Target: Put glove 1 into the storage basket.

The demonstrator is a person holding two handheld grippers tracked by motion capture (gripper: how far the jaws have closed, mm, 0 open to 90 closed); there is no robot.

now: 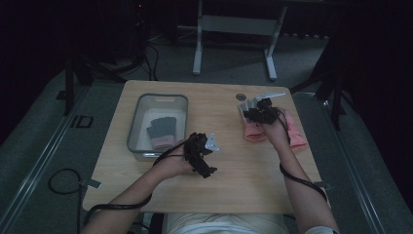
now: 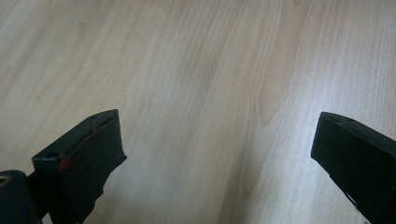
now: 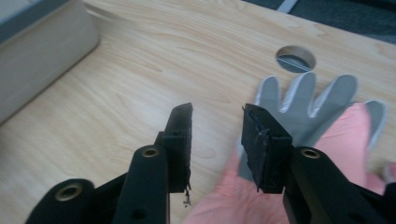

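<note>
The wooden worktop (image 1: 234,161) is carrying a clear bin (image 1: 158,100) at its left side, where one grey and pink glove (image 1: 161,132) is lying inside. Near the right edge the remaining pink gloves (image 3: 348,135) are lying flat, overlapped, grey fingers spread toward a round hole (image 3: 295,58). The right claw (image 3: 217,140) is hovering over them, jaws partly apart, gripping nothing. The left claw (image 2: 217,149) is hanging wide open and empty above bare wood. The gloves look light, limp and a little grippy; pinching one by the cuff or palm edge seems best.
</note>
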